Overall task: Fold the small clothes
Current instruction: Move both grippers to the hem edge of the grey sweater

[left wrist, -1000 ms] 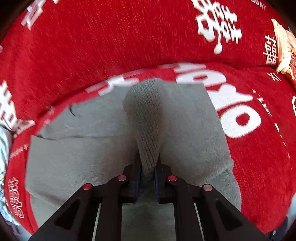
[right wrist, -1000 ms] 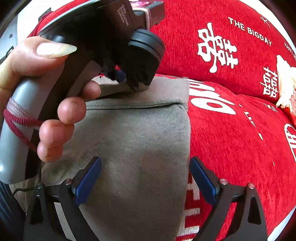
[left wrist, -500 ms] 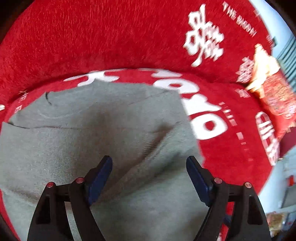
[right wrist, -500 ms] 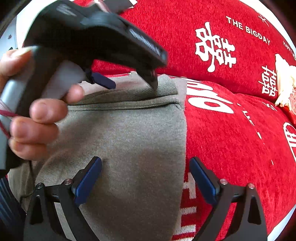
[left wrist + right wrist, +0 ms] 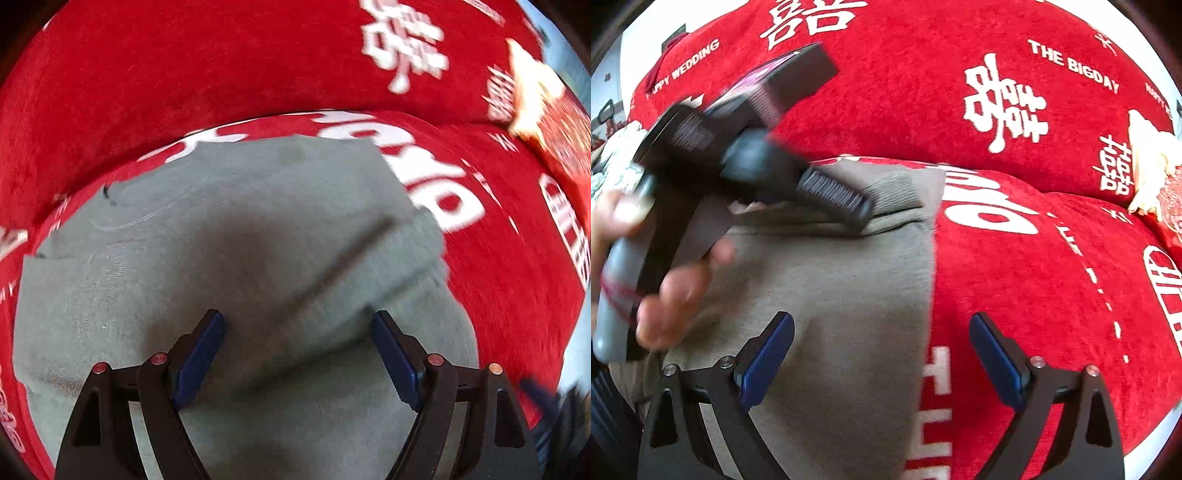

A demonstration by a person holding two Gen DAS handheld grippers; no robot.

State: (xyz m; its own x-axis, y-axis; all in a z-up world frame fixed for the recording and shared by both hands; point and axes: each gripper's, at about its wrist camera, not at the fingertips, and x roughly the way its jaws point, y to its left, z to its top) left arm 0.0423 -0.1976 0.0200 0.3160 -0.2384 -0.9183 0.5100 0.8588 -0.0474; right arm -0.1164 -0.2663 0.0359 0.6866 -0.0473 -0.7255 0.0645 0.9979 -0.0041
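Observation:
A small grey-green knit garment [image 5: 236,258] lies flat on the red sofa seat, with a sleeve folded across it toward the right [image 5: 376,266]. My left gripper [image 5: 297,354] is open and empty just above the garment's near part. In the right wrist view the same garment [image 5: 827,295] fills the left half, its ribbed hem at the far edge [image 5: 897,188]. My right gripper [image 5: 881,354] is open and empty over the garment's right edge. The left hand-held gripper [image 5: 827,188] shows there, held by a hand [image 5: 665,295], blurred.
The red sofa cover [image 5: 1052,258] has white lettering on seat and backrest [image 5: 221,62]. A cream and red decorated cushion [image 5: 1160,184] sits at the far right, also in the left wrist view [image 5: 546,110]. Pale cloth lies at the far left [image 5: 613,166].
My left gripper let go of the ribbed sleeve, opened, and drew back; the sleeve now lies folded across the garment. The right gripper stayed open and barely moved.

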